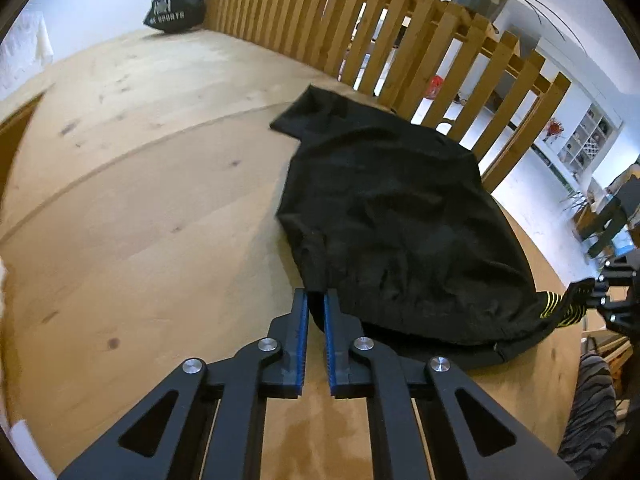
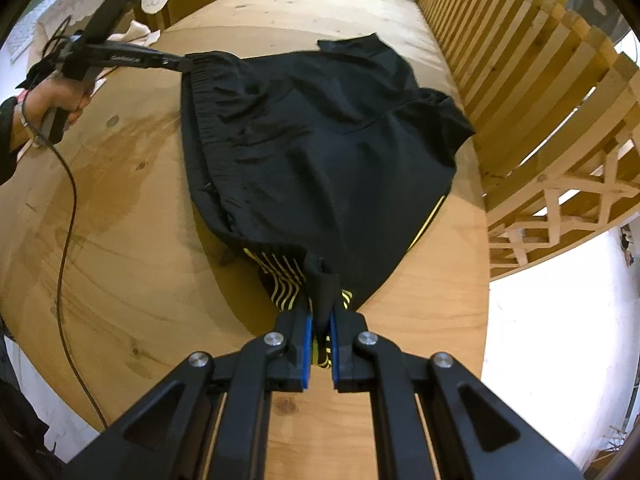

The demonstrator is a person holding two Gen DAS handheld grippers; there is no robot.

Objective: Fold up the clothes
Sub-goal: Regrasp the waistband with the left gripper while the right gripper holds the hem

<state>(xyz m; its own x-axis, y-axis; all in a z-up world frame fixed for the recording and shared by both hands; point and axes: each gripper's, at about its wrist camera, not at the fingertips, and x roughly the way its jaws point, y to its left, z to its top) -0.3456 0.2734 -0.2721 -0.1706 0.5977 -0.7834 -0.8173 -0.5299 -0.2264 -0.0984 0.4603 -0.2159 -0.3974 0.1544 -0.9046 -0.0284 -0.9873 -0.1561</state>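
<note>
Along the table's [image 2: 120, 208] near edge, black shorts [image 2: 320, 140] lie spread; left gripper [image 1: 316, 304] and right gripper [image 2: 320, 320] each pinch a waistband corner. Next, probably: fold across.

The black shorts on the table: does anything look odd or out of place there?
Slightly. The shorts lie crumpled, not flat, with the yellow-striped part bunched underneath near the right gripper. Both grippers pinch the waistband; the left gripper holds the other end. A darker stain-like patch marks the table beside them.
</note>
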